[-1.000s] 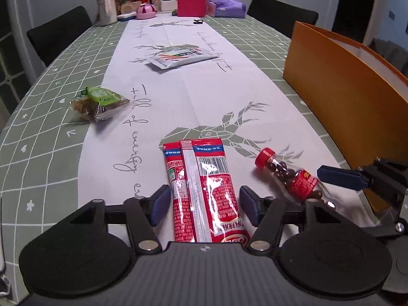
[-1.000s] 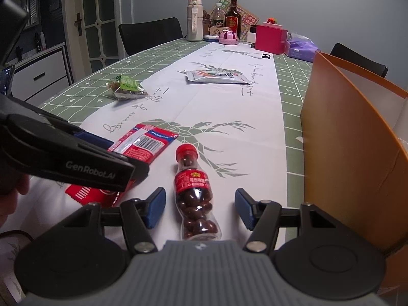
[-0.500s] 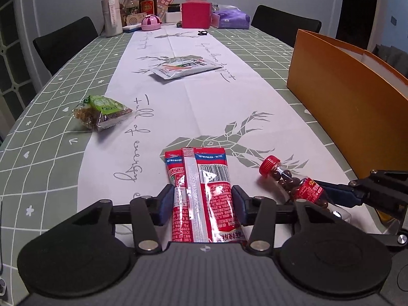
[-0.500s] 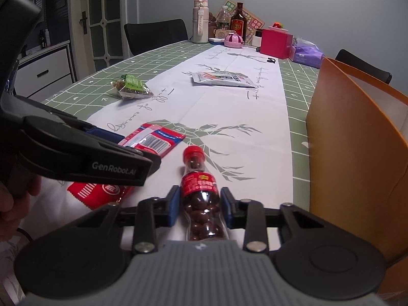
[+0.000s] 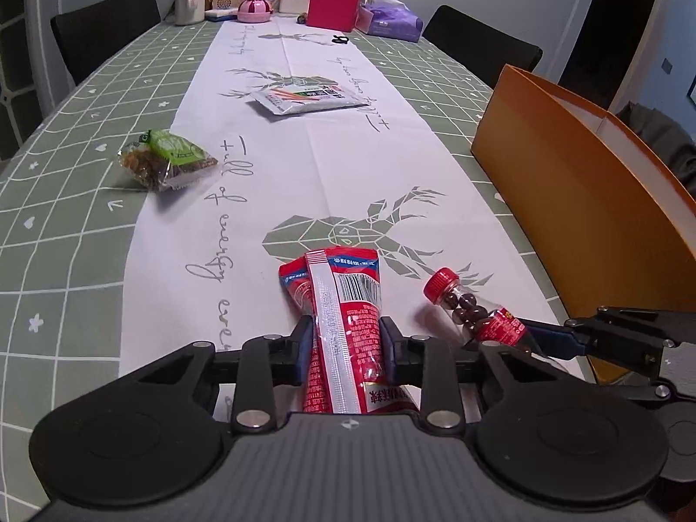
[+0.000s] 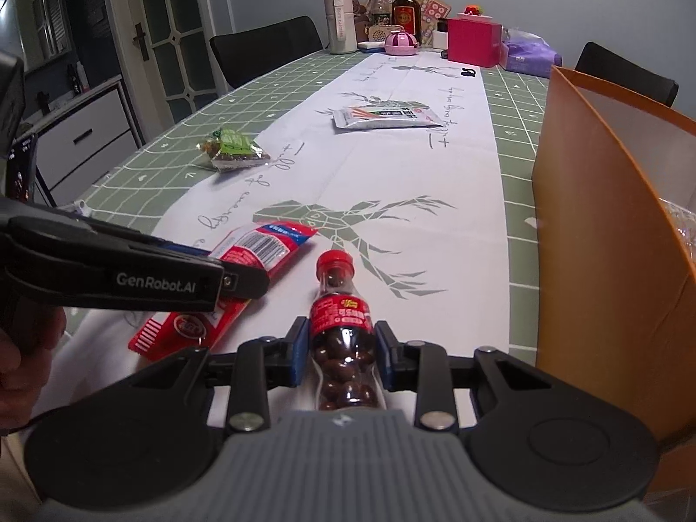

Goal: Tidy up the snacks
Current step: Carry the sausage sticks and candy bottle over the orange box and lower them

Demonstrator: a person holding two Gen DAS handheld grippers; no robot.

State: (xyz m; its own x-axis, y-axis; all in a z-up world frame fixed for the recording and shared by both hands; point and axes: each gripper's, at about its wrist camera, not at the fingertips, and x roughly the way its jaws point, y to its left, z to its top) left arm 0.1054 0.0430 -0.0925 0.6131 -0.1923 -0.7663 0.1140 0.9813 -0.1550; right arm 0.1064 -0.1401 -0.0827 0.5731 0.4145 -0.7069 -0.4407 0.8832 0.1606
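My left gripper [image 5: 346, 343] is shut on a red snack packet [image 5: 343, 304], lifted a little off the white runner. My right gripper [image 6: 341, 350] is shut on a small red-capped bottle of chocolate balls [image 6: 341, 317]. In the left wrist view the bottle [image 5: 474, 311] hangs tilted, just right of the packet, held by the right gripper's fingers [image 5: 561, 341]. In the right wrist view the packet [image 6: 243, 274] sits under the left gripper's arm [image 6: 130, 269]. An orange box [image 5: 587, 191] stands open at the right, also seen in the right wrist view [image 6: 609, 217].
A green nut packet [image 5: 167, 165] lies at the runner's left edge. A white flat packet [image 5: 309, 98] lies farther up the runner. Bottles, a pink box [image 5: 334, 6] and a purple pack crowd the far end. Black chairs stand around the table.
Both grippers closed from open: the left onto the red packet, the right onto the bottle. Both items have been raised slightly off the runner.
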